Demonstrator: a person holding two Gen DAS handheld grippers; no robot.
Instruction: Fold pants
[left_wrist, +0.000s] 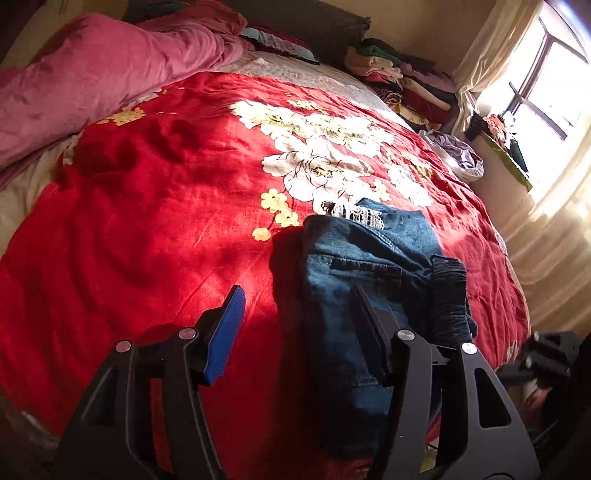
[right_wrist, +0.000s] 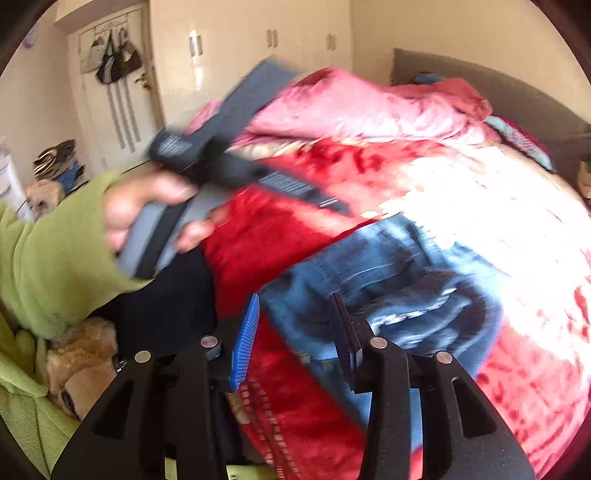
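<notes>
Covering most of both views, the bed (left_wrist: 524, 280) wears a red blanket (left_wrist: 155, 229) printed with pale flowers, bright with sun across its middle. Bunched along the upper left of the left wrist view is a pink quilt (left_wrist: 96, 77), with a stack of folded clothes (left_wrist: 402, 81) against the wall at upper right, next to the curtained window (left_wrist: 546, 66). The jeans (left_wrist: 369, 258) lie folded on the blanket in the lower centre of that view, a frayed white hem at their far end and a dark ribbed piece draped over their right side. In the right wrist view, which is blurred, a hand (right_wrist: 140, 210) in a green sleeve (right_wrist: 55, 266) at centre left carries the left claw (right_wrist: 295, 192) above the blanket. The left claw (left_wrist: 299, 310) stands released, its blue pad over red cloth and its dark pad over the denim, gripping nothing. The right claw (right_wrist: 295, 325) is likewise parted and empty, over the near end of the jeans (right_wrist: 388, 266).
</notes>
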